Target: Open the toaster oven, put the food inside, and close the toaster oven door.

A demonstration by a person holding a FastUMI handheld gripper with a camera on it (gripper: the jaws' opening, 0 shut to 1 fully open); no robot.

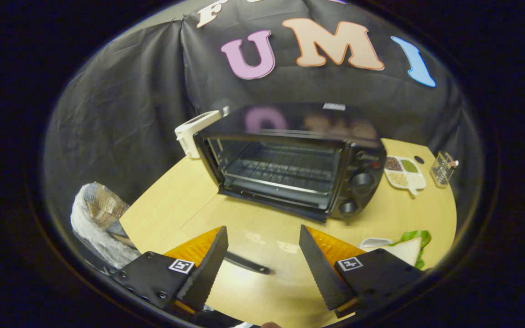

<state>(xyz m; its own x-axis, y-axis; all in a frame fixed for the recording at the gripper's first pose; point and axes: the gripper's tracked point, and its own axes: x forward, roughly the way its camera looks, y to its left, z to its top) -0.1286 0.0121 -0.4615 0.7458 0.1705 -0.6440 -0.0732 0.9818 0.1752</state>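
Right, the toaster oven (290, 159) sits open at the far side of the table (171, 205), its rack bare. The tool (262, 269) hangs wide open, holding nothing. The sandwich (406, 250) waits near right, so loading and closing remain.

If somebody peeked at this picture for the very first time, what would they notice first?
Probably the black toaster oven in the middle of the wooden table, with its glass door folded down flat and the wire rack showing inside. Next come the gripper fingers, spread open over that door. A sandwich with green lettuce lies just beyond the right finger.
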